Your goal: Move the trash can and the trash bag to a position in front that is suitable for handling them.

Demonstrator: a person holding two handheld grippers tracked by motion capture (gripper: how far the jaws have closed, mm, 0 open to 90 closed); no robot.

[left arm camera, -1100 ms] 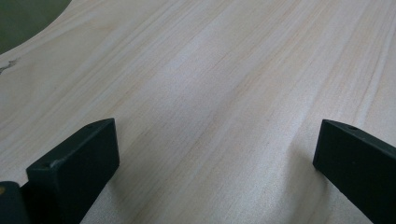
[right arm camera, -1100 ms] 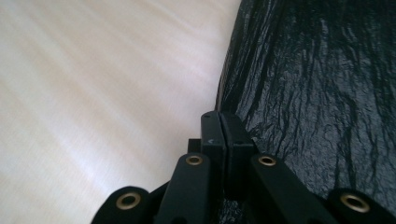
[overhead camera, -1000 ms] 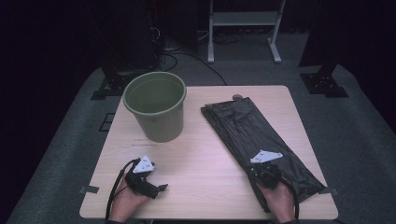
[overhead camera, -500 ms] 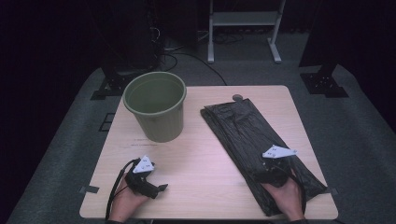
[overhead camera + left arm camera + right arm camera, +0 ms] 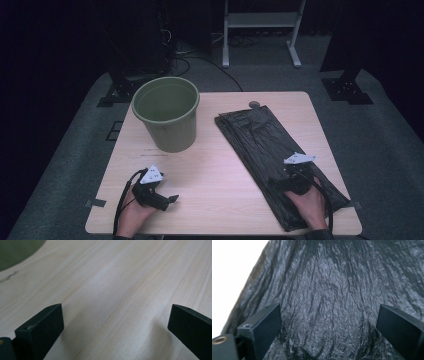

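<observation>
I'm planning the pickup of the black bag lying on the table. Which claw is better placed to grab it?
Right. The right claw hangs over the black bag, jaws just opened wide with wrinkled plastic beneath them. The left claw rests open on bare table, apart from the bag.

You can't see the near end of the black bag point(image 5: 270, 145) in the high view; your right hand point(image 5: 307, 202) covers it. In the left gripper view, the green bucket point(image 5: 17, 250) is cut off at the corner and blurry. The bag's point(image 5: 332, 290) edges run off the right gripper view.
</observation>
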